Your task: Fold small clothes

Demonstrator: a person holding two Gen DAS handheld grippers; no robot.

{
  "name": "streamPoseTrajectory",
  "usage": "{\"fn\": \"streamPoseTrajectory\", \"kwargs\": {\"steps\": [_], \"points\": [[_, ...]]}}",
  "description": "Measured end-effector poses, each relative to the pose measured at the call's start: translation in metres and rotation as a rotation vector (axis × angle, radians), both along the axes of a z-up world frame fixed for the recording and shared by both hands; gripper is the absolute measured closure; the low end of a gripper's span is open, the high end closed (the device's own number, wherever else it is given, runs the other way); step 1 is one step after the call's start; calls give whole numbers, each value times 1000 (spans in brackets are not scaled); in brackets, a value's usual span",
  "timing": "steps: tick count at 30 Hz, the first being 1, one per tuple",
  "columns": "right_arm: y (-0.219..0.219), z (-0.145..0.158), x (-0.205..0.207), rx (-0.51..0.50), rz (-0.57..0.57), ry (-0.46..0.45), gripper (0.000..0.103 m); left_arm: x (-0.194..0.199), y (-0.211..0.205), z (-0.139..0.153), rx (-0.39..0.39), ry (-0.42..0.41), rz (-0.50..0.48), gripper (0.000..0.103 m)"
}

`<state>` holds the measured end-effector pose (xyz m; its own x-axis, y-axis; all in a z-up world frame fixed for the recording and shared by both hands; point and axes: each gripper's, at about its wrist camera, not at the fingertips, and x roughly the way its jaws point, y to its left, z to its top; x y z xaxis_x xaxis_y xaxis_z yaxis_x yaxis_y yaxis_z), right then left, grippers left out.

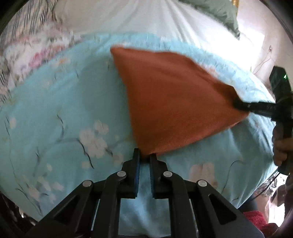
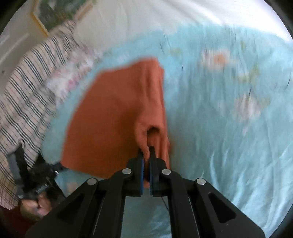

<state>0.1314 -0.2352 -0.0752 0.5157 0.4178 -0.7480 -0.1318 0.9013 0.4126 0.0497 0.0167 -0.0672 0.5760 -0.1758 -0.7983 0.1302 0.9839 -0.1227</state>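
Observation:
An orange cloth [image 1: 174,98] hangs stretched between both grippers above a light blue flowered bedspread [image 1: 64,113]. My left gripper [image 1: 145,154] is shut on the cloth's near corner. My right gripper [image 2: 146,152] is shut on another corner, and it also shows in the left wrist view [image 1: 238,103] at the right. The cloth [image 2: 113,117] drapes down and left in the right wrist view, with a bunched fold by the fingertips. The left gripper [image 2: 56,169] shows at the lower left there, at the cloth's corner.
A striped and flowered fabric pile [image 2: 33,87] lies along the bedspread's [image 2: 228,109] left side. A white sheet [image 1: 137,16] covers the far bed. A green pillow [image 1: 219,12] sits at the far right. A red fabric [image 1: 256,217] lies at the lower right.

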Motion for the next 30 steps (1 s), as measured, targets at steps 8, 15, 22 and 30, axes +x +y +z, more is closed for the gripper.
{"fn": "streamPoseTrajectory", "kwargs": {"steps": [8, 15, 22, 30], "points": [[-16, 41, -23, 21, -139, -95, 66, -22, 21, 53, -119, -92, -139, 94], [39, 67, 31, 88, -25, -162, 66, 36, 5, 66, -246, -150, -225, 93], [35, 2, 83, -5, -114, -20, 84, 56, 3, -4, -375, 2, -216, 97], [6, -10, 81, 31, -150, -17, 103, 56, 0, -7, -404, 2, -177, 99]]}}
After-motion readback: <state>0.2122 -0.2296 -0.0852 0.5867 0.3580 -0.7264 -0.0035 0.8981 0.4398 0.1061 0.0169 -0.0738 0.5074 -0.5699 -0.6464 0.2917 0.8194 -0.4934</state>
